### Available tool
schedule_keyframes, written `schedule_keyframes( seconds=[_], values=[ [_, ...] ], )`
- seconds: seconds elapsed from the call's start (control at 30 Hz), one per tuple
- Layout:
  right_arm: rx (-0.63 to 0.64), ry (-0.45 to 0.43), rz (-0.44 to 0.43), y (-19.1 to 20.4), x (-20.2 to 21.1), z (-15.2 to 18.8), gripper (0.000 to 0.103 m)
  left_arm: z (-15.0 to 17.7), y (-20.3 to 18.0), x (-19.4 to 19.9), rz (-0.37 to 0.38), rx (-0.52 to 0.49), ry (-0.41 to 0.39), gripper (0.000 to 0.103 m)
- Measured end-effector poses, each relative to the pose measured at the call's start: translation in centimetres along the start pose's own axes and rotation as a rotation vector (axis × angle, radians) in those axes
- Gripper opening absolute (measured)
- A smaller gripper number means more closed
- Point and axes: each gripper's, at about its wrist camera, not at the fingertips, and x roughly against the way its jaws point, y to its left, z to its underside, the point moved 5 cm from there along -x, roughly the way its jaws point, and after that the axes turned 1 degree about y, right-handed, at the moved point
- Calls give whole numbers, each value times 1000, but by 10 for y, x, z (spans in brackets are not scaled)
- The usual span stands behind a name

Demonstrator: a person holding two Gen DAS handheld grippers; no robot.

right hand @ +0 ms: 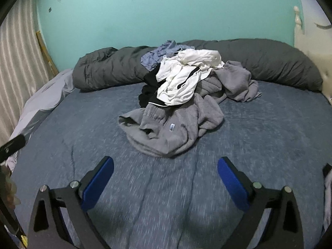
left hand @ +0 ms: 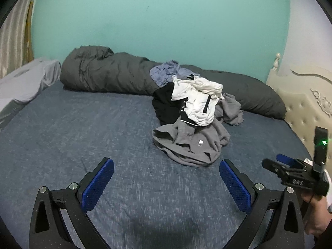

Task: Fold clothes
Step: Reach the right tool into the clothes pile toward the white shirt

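Ahead, both grippers hover with jaws spread wide and empty over the bed (left hand: 62, 124).
Clothes (left hand: 193, 116) lie heaped mid-bed against a rolled grey duvet (left hand: 108, 72); the left gripper (left hand: 166, 184) and right gripper (right hand: 166, 182) sit just short of the pile's grey sweatshirt (right hand: 166, 132).

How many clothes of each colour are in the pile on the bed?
Grey: 2, the sweatshirt and another grey piece
White: 2, a black-trimmed top and a plain one
Black: 1
Blue: 1
Total: 6, as far as the tangle shows
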Motion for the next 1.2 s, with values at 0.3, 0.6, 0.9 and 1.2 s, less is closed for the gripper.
schedule_keyframes(
  seconds=[0.3,0.6,0.9,1.2],
  values=[
    [-68,74,14,-22,-90,-53,93,-9,20,-61,-14,40,87,103],
    [-140,129,2,-35,-178,-90,81,3,48,-106,-15,80,144,103],
    [-170,153,30,-49,-242,-116,79,15,60,-125,1,78,158,103],
    [-102,81,12,-35,-241,-124,8,27,66,-120,11,62,154,103]
  ],
)
